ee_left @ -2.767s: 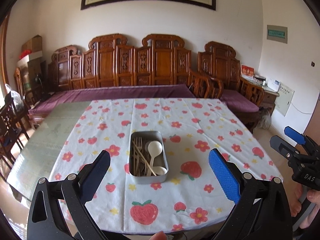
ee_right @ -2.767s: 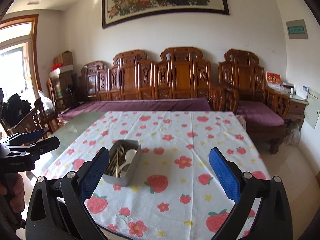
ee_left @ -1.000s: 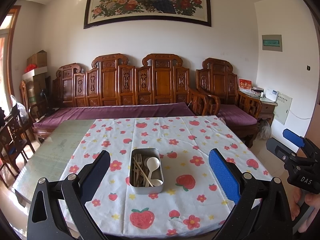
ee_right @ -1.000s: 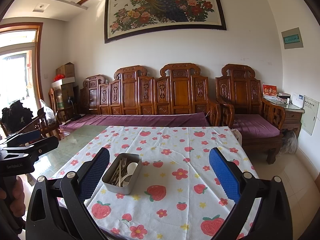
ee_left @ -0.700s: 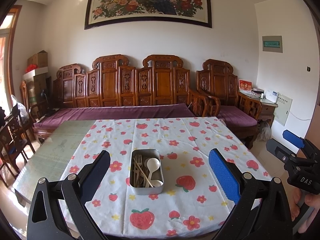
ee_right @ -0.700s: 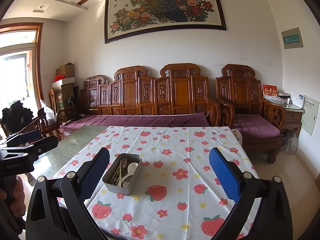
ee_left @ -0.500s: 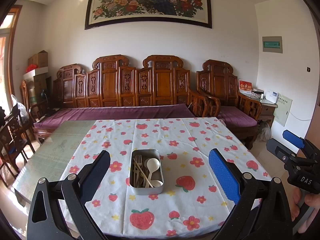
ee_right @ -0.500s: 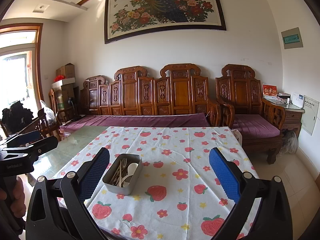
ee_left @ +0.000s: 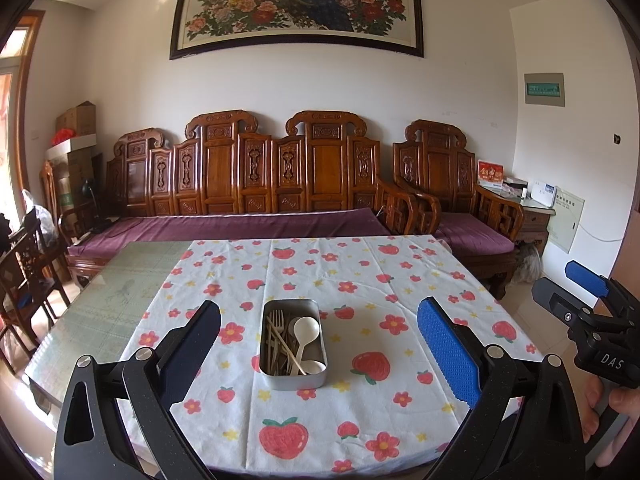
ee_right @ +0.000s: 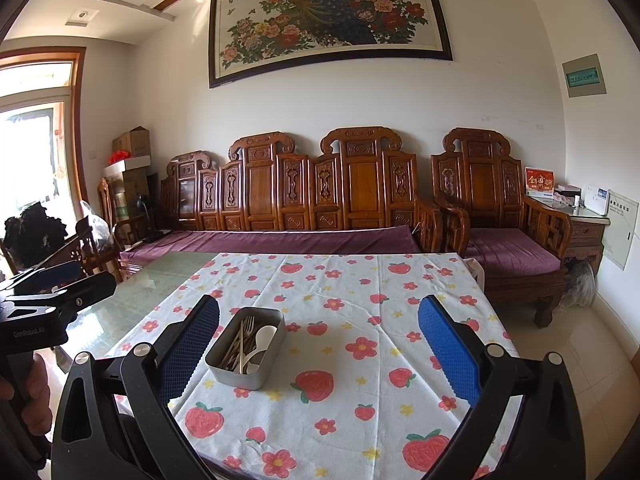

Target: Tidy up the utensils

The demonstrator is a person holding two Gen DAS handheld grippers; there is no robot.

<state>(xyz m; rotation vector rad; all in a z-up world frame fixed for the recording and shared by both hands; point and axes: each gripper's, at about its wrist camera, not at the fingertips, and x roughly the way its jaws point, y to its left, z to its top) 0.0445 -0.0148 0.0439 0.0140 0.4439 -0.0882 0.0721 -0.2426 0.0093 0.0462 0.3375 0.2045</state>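
A: Utensils — forks [ee_left: 275, 322], a white spoon [ee_left: 306, 330] and pale sticks — lie heaped in the metal tin [ee_left: 293, 376]. How do the jaws stand to it?

B: The left gripper [ee_left: 319, 350] is spread wide and holds nothing; in its own view the tin sits between the two pads, ahead on the flowered tablecloth [ee_left: 360, 412]. The right gripper [ee_right: 319, 350] is equally wide and empty, but in its view the tin [ee_right: 244, 368] lies ahead and to the left, just off the left pad.

A: So which is nearer?

B: My guess is the left one, being squarely lined up. The tin's long axis runs near to far, and the handles mostly follow it, bar one stick lying aslant.

A: Any writing?

B: "DAS" on the right gripper's body [ee_left: 608, 360] at the right edge of the left view; "GenRobot.AI" on the left gripper's body [ee_right: 30, 334] in the right view. The wall painting [ee_right: 328, 20] carries characters too small to read.
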